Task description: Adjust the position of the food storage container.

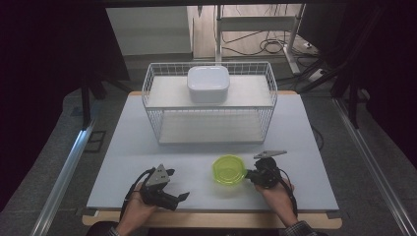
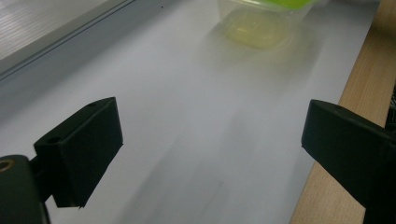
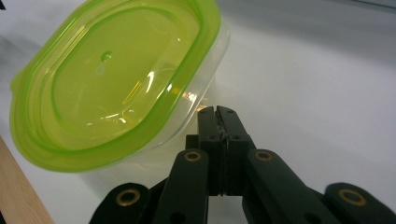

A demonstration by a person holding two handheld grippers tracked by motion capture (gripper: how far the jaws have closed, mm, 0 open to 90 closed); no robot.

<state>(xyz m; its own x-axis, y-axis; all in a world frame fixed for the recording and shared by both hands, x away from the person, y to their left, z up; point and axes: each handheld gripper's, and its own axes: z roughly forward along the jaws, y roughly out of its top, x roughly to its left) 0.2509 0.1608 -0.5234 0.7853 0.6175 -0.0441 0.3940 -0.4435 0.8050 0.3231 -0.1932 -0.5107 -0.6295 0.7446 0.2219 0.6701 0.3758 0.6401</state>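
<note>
- Right hand-held gripper (image 3: 217, 111): black jaws pressed tight together, nothing wide between them.
- Tips right up against the side of the clear plastic tub with the bright green lid (image 3: 116, 79), just under the green rim.
- Maybe nipping a thin edge of the lid there (too close and too small to tell for sure).
- From the high view: same tub (image 1: 229, 169) near the front of the pale grey table top (image 1: 305, 142), a bit right of the middle, with the right gripper (image 1: 247, 174) touching its right side.
- Left hand-held gripper (image 1: 178, 184): jaws wide apart, holding nothing, resting low by the front edge, well apart from the tub.
- In the left gripper view, only bare table between those jaws (image 2: 210, 140), and the tub (image 2: 261, 18) far off at the top, all blurry.
- Farther back: a white wire basket shelf (image 1: 152, 83), with a white square box with a lid (image 1: 208, 83) on its top level.
- Step in hand, as a guess: getting hold of the tub, or nudging it along the table.
- Next move, for a lift: open the right jaws, slide one over the green rim and one under, then squeeze gently.
- Careful there: light tub, easy to tip or skid away.
- Helpful too: bring the left gripper over to steady the other side.
</note>
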